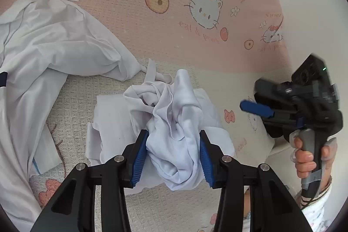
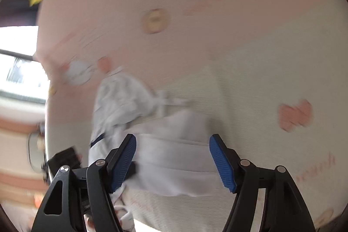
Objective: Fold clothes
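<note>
A bunched white garment (image 1: 174, 130) is seen clamped between the blue pads of the left tool (image 1: 173, 158), which is narrowed onto a thick wad of the cloth. The rest of the garment lies crumpled on the bed (image 1: 134, 21), on a pink and cream cartoon-print cover. A second, larger white garment (image 1: 43, 53) lies spread to the left, apart from the held piece but near it.

The right tool (image 2: 173, 159) stands wide with nothing pressed between its pads; white cloth is seen beyond the gap, not gripped. In the left wrist view this tool (image 1: 256, 109) is seen well to the right of the garment, held by a hand (image 1: 308, 158). The right wrist view is blurred, so fine detail cannot be confirmed.

Judgement: the garment is not yet laid out. For the step to be done well, a single edge or corner should be taken instead of a wad, the right tool should be closed on a matching edge, and the cloth should be drawn flat on the bed clear of the larger garment before any fold is made.
</note>
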Demonstrator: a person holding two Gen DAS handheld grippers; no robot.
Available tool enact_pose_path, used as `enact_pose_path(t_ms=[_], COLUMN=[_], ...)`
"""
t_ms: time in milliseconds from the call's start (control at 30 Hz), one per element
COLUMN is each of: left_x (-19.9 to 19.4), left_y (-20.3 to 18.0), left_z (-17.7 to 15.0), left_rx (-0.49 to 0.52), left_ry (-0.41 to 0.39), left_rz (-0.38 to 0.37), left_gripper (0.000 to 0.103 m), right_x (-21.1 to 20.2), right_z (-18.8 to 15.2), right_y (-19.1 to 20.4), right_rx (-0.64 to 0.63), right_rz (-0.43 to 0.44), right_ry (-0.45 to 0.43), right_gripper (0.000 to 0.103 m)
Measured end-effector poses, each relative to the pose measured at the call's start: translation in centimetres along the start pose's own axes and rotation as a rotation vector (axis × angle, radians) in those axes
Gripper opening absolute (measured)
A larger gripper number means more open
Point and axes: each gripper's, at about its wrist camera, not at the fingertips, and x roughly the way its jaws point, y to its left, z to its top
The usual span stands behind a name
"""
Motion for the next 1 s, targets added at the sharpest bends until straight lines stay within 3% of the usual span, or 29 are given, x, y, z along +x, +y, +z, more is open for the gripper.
enact_pose_path(t_ms=[100, 233, 333, 500, 567, 700, 833, 1000], left_x=[-0.2, -0.1, -0.1, 0.0, 0.0, 0.2, 0.3, 0.2], left_y=[0.3, 0.5, 0.4, 0.2, 0.3, 0.3, 0.0, -1.2], left_z=[0.0, 0.0, 0.0, 0.0, 0.0, 0.2, 0.6, 1.0], left_rx=[-0.019, -0.045, -0.052, -0.054, -0.060, -0.090, -0.104, -0.087], left_ry=[0.004, 0.008, 0.006, 0.004, 0.004, -0.004, -0.013, -0.011], left_rz=[-0.003, -0.009, -0.002, 0.006, 0.005, 0.007, 0.011, 0.019], left_gripper=[0.042, 0.042, 0.042, 0.042, 0.042, 0.042, 0.042, 0.041], right_x=[1.3, 4.0, 3.9, 3.1, 4.1, 6.8, 7.1, 6.6], right_z=[-1.1, -1.8, -1.1, -0.1, 0.0, 0.3, 0.3, -0.2], right_y=[-4.9, -8.0, -6.6, -2.9, -3.4, -3.8, -3.6, -2.4], right_rx=[0.183, 0.360, 0.314, 0.085, 0.112, 0.152, 0.166, 0.117], right_rz=[0.025, 0.112, 0.164, 0.133, 0.104, 0.126, 0.208, 0.227], right_ry=[0.049, 0.141, 0.109, 0.033, 0.049, 0.112, 0.109, 0.096], right_gripper=[0.069, 0.069, 0.069, 0.069, 0.069, 0.064, 0.060, 0.048])
